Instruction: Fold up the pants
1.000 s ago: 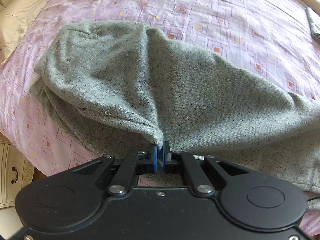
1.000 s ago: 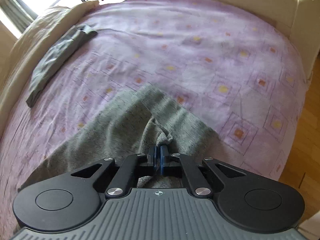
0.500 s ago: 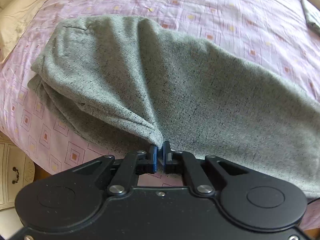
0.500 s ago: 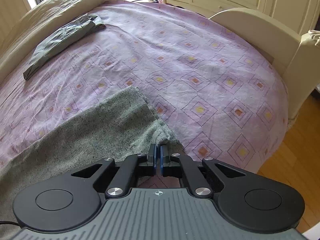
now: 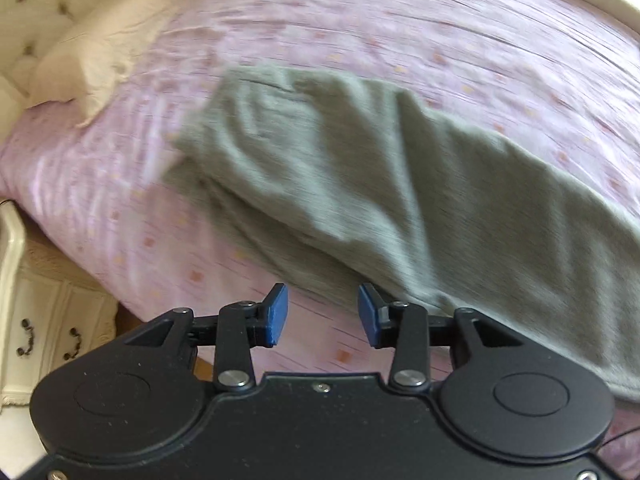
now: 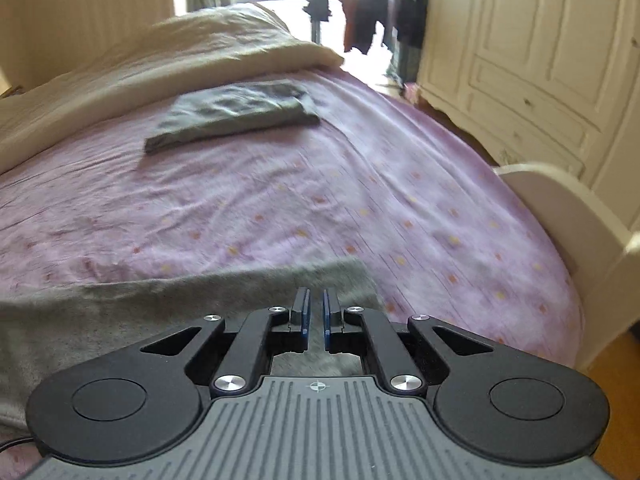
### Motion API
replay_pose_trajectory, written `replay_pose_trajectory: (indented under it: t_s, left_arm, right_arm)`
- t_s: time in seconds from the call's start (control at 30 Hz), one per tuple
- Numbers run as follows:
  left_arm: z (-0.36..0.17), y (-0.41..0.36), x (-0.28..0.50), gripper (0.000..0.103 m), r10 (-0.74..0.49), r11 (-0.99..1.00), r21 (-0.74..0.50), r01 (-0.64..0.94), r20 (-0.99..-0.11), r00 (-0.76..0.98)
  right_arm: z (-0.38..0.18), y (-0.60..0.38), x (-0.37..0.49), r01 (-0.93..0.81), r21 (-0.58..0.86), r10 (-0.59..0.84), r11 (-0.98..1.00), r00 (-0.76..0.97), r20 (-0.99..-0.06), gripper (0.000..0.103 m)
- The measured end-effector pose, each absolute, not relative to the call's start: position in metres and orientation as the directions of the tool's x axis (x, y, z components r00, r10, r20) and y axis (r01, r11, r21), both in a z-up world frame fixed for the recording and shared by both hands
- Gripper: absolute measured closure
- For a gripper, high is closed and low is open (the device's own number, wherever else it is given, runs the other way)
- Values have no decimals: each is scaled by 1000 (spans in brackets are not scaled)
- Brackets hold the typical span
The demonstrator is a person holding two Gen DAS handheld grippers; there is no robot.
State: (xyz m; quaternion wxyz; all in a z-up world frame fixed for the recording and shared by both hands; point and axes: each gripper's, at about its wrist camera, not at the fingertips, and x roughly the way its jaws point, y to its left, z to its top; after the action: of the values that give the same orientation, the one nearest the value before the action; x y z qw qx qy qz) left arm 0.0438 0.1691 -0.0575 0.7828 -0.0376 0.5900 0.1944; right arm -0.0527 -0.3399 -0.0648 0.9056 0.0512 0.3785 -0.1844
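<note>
Both claws hang over the lilac diamond-patterned bedspread point(image 5: 500, 52). The left gripper point(image 5: 322, 316) is released, blue pads spread wide, nothing between them; the grey knit pants point(image 5: 400, 192) lie folded lengthwise from 11 to 4 o'clock. The right gripper point(image 6: 316, 314) shows a narrow gap, gripping nothing, above the pants' end point(image 6: 168, 308). A folded dark-grey garment point(image 6: 236, 114) lies at 11 o'clock.

Bare sheet lies between my parted left gripper point(image 5: 322, 314) and the bed point(image 5: 120, 208) edge; the pants point(image 5: 400, 200) block the right. Beyond my right gripper point(image 6: 316, 314), open bed point(image 6: 320, 200) runs to a folded garment point(image 6: 236, 114) near the quilt point(image 6: 160, 60).
</note>
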Motion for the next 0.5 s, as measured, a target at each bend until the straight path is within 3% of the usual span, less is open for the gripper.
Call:
replay_pose_trajectory:
  t_s: [0.17,0.37,0.5]
  left_arm:
    - [-57,212,57,52,317,898,205,-390,-915,250]
    - [-66,242,95,32,373,915,292,-279,-876,305]
    - [-80,261,120,32,322,944,284,-166,-899,297]
  right_arm:
    - [-53,-262,-32,111,-162,-188,981,764,-617,97]
    - [-65,-165,12,-190,47,159,981,634,-757,97]
    - [-82,-71,25,-384,94,298,919,517,-803,97]
